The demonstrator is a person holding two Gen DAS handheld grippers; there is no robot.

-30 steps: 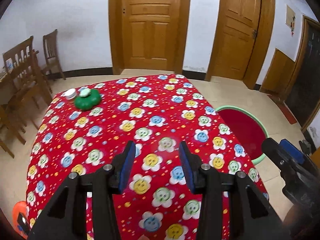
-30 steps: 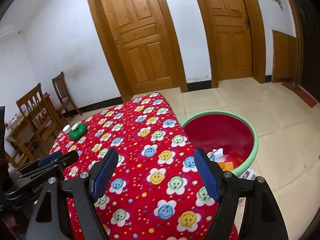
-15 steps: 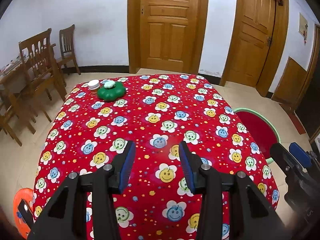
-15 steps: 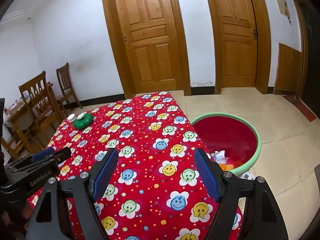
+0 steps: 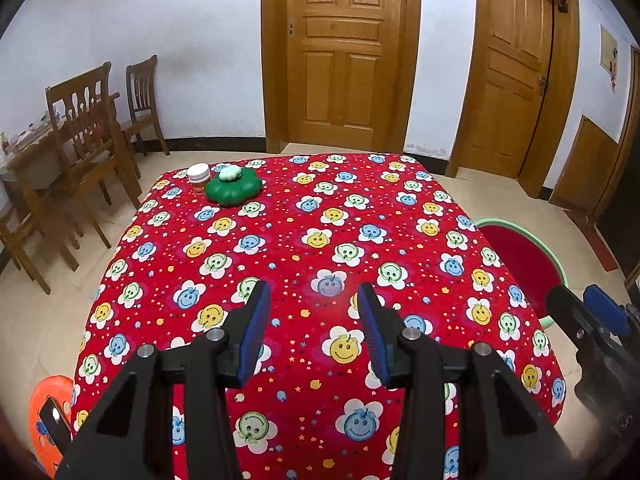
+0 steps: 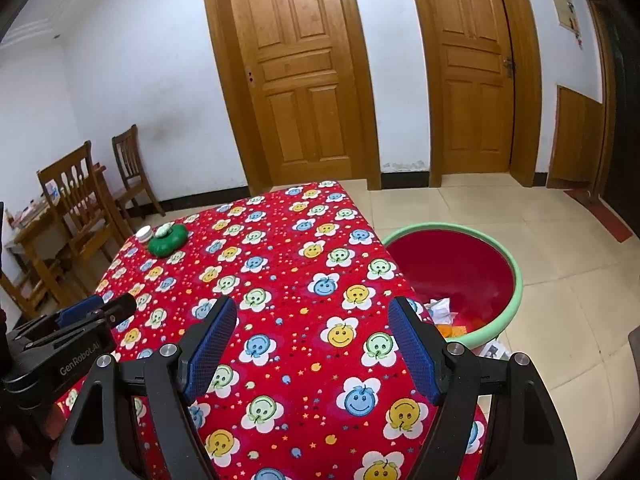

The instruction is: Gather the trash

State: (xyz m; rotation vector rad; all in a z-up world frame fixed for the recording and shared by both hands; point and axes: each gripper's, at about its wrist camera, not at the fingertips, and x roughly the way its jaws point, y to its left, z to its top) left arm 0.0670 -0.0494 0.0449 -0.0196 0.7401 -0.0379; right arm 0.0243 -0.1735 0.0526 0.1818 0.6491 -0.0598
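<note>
Room: white walls, two wooden panel doors [image 5: 340, 52], tiled floor.
Table: red cloth with smiling flowers [image 5: 304, 240].
Far corner of table: green flower-shaped container [image 5: 233, 190], white-lidded jar [image 5: 199, 176] touching it.
Trash: paper scraps [image 6: 442, 312] inside the red basin with green rim [image 6: 516, 280], on the floor beside the table.
Left gripper [image 5: 314, 328]: over the table, jaws parted, nothing between.
Right gripper [image 6: 310, 344]: over the table, jaws spread wide, holding nothing.

Both views are swinging round over the table

The green dish [image 5: 233, 191] and red basin [image 6: 460, 276] are now sitting further right in frame than before.
</note>
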